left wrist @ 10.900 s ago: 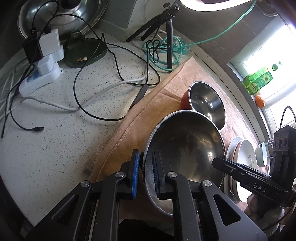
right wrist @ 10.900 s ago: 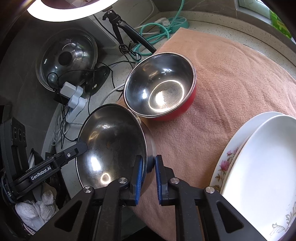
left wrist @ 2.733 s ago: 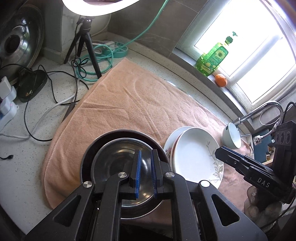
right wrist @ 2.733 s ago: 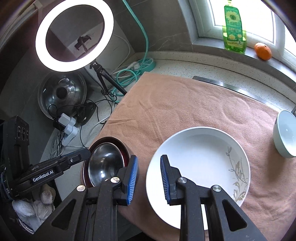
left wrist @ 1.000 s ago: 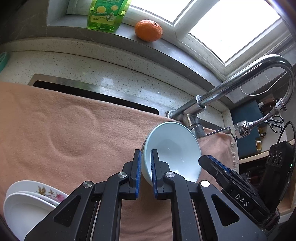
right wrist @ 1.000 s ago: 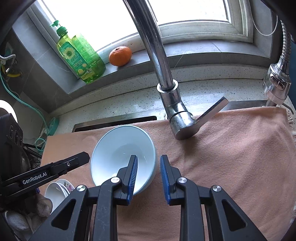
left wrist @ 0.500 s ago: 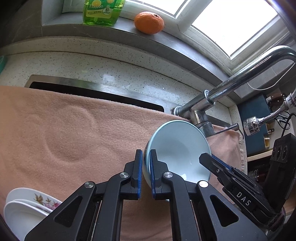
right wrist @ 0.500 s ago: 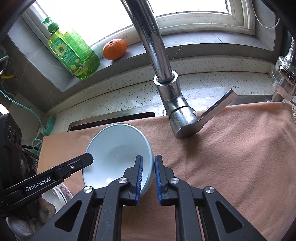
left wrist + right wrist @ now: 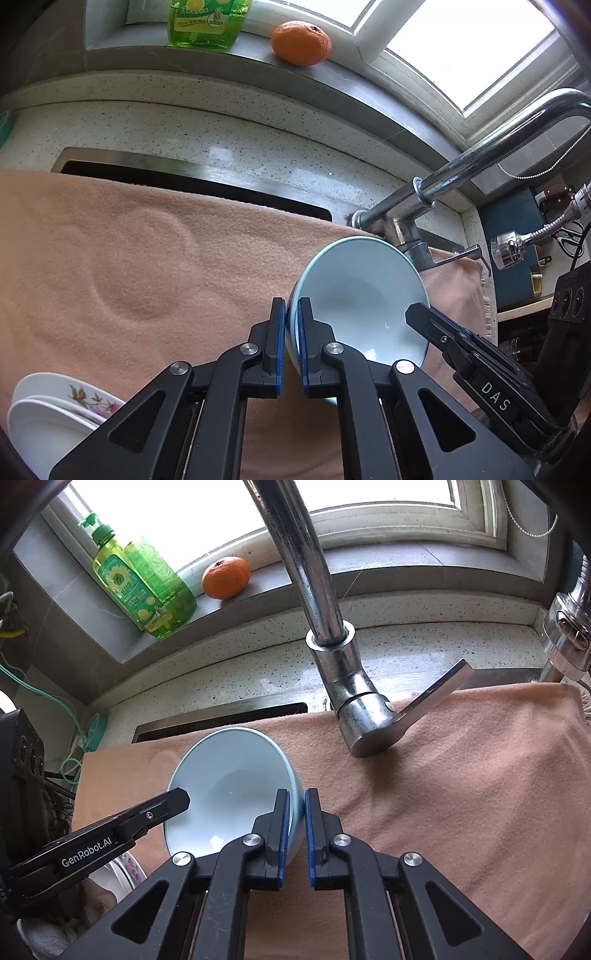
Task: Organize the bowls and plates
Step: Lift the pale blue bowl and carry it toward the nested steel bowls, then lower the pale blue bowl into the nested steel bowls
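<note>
A pale blue bowl (image 9: 365,295) is held tilted over the peach towel (image 9: 110,258), just in front of the chrome tap. My left gripper (image 9: 291,317) is shut on its left rim. My right gripper (image 9: 298,808) is shut on its right rim, and the bowl (image 9: 229,786) fills the space left of that gripper. Each gripper also shows in the other's view, at the bowl's opposite side. Two stacked white flowered plates (image 9: 51,410) lie at the towel's lower left.
The chrome tap (image 9: 343,679) with its lever stands right behind the bowl. A pull-out sprayer (image 9: 517,243) hangs to the right. Green soap bottles (image 9: 144,587) and an orange (image 9: 226,576) sit on the window sill. The sink edge (image 9: 184,177) runs behind the towel.
Both grippers have closed on the blue bowl's rim. The bowl has tipped up and come a little away from the tap toward me.
</note>
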